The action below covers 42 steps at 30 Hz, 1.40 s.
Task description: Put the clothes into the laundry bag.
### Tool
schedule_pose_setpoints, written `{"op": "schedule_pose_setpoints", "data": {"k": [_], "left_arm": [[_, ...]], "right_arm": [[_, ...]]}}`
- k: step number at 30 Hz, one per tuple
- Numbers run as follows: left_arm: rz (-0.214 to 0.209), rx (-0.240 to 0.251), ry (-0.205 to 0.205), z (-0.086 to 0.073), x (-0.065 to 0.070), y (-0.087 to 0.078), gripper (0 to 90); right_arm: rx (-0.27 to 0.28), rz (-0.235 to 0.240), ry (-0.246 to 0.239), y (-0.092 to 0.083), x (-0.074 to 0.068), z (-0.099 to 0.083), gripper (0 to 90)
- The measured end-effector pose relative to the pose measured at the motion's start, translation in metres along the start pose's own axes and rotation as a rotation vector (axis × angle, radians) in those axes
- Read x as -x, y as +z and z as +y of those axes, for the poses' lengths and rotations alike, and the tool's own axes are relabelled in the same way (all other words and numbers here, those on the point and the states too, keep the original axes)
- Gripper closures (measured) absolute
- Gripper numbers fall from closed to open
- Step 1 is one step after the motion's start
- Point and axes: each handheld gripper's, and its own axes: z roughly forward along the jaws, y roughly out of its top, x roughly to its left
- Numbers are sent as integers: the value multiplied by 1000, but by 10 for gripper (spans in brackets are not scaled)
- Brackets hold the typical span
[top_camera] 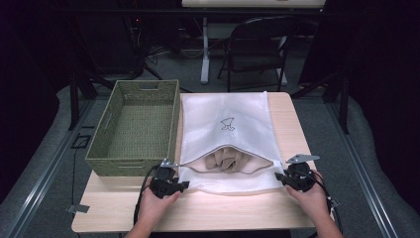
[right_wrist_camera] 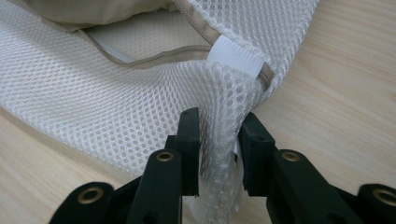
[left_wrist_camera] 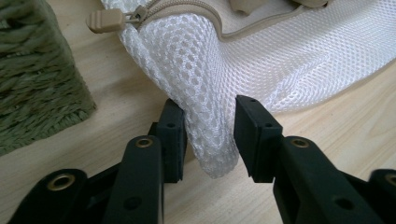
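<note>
Left gripper (left_wrist_camera: 208, 135) and right gripper (right_wrist_camera: 219, 149) each part-open, astride a bunched corner of mesh bag (top_camera: 225, 126), pads barely touching. Risk: slack mesh slipping free on lift, spilling beige garment (top_camera: 228, 161).

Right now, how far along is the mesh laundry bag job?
Looks done: the mesh laundry bag is unzipped, its mouth gaping over beige fabric inside. In hand: the left gripper and right gripper each have a near corner fold of the mesh between their jaws; whether they pinch it is unclear. Probably left: getting the fabric out; the green woven basket beside it holds nothing.
</note>
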Motion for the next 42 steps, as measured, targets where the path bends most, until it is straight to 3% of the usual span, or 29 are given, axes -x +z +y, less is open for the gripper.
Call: {"op": "schedule_pose_setpoints", "data": {"k": [9,14,18,25,32,37,42], "left_arm": [[26,-5,19,3,2,1,763],[26,3,25,5,2,-1,806],[18,-4,26,6,2,-2,821],[42,15,58,8,7,-7,831],[37,38,80,11,9,-13,831],[36,63,88,13,11,-16,831],[30,53,96,16,12,-18,831]], "right_arm": [[-16,10,11,1,1,-5,671],[-21,17,4,0,1,-6,733],[-24,22,-7,-1,-1,-5,777],[-22,34,-35,-5,-5,-2,814],[13,40,-43,-12,-9,1,822],[50,33,-73,-19,-17,6,825],[59,37,-95,-20,-22,9,826]]}}
